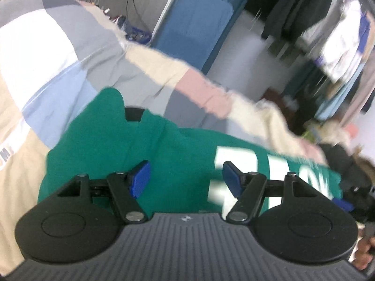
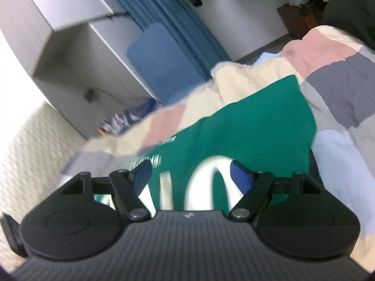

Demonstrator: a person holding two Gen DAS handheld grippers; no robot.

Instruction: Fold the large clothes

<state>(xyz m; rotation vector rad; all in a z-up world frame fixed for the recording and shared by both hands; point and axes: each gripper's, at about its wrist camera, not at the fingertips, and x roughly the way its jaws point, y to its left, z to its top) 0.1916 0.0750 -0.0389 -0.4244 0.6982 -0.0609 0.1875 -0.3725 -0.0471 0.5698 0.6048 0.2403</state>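
A green garment (image 1: 131,145) with large white lettering lies spread on a patchwork blanket (image 1: 58,51) of beige, grey, pink and light blue patches. My left gripper (image 1: 185,178) hovers above the green cloth with its blue pads (image 1: 140,178) wide apart and nothing between them. In the right wrist view the same green garment (image 2: 253,128) fills the middle. My right gripper (image 2: 193,175) stands open over its white letters, and its pads (image 2: 241,178) hold nothing. The other gripper (image 1: 344,205) shows at the right edge of the left wrist view. Both views are motion-blurred.
The blanket's (image 2: 346,89) edge drops off toward the room. Beyond it stand a blue padded panel (image 1: 194,23), blue curtains (image 2: 168,18), white cabinets (image 2: 77,53) and a rack of hanging clothes (image 1: 328,42). A hand (image 1: 363,253) shows at the lower right.
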